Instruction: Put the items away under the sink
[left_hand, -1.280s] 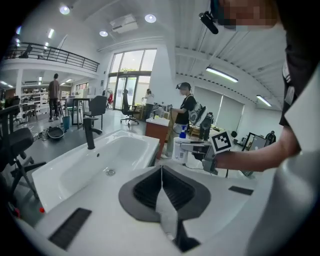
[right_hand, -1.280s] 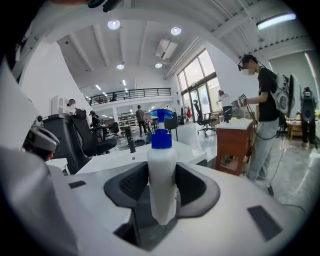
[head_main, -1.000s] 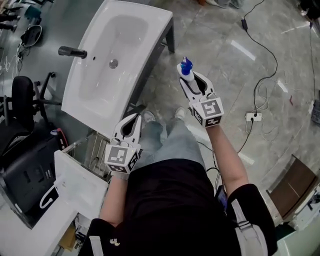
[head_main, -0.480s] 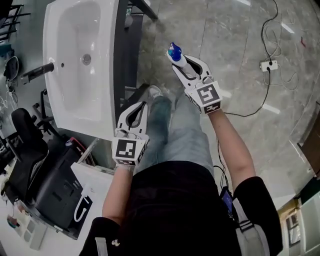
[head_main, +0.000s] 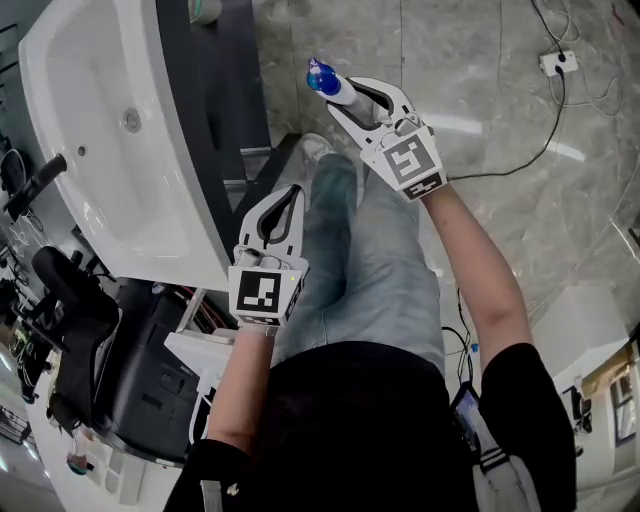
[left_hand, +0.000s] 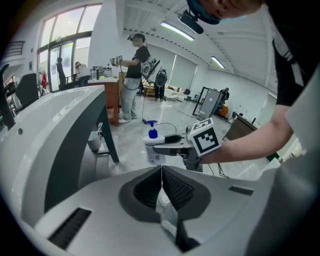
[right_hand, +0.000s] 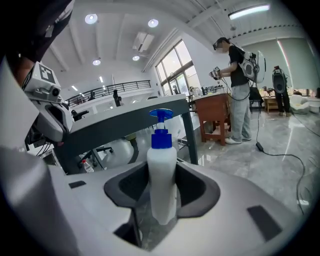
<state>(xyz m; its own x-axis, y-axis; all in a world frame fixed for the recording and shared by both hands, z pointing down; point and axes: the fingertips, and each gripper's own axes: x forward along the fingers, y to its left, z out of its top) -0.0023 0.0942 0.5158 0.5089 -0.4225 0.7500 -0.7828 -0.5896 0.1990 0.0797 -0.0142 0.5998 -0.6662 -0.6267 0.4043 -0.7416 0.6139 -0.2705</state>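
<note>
A white pump bottle (right_hand: 161, 182) with a blue pump head (head_main: 322, 78) stands upright between the jaws of my right gripper (head_main: 350, 95), which is shut on it. The left gripper view shows that bottle (left_hand: 152, 149) held out over the marble floor. My left gripper (head_main: 280, 205) is shut with nothing between its jaws, close to the front edge of the white sink (head_main: 90, 150). The sink (right_hand: 125, 117) rests on a dark frame, and the space under it is open. A small cup (left_hand: 95, 141) stands on a low shelf beneath the sink.
Power cables and a socket strip (head_main: 556, 63) lie on the grey marble floor. A black office chair (head_main: 70, 300) stands left of the sink. The person's legs in jeans (head_main: 370, 260) are below the grippers. Another person (right_hand: 240, 80) stands by a wooden desk in the background.
The view has swung, so the sink now lies further left and is seen more from its side. Both grippers have shifted with it; the right one still carries the bottle.
</note>
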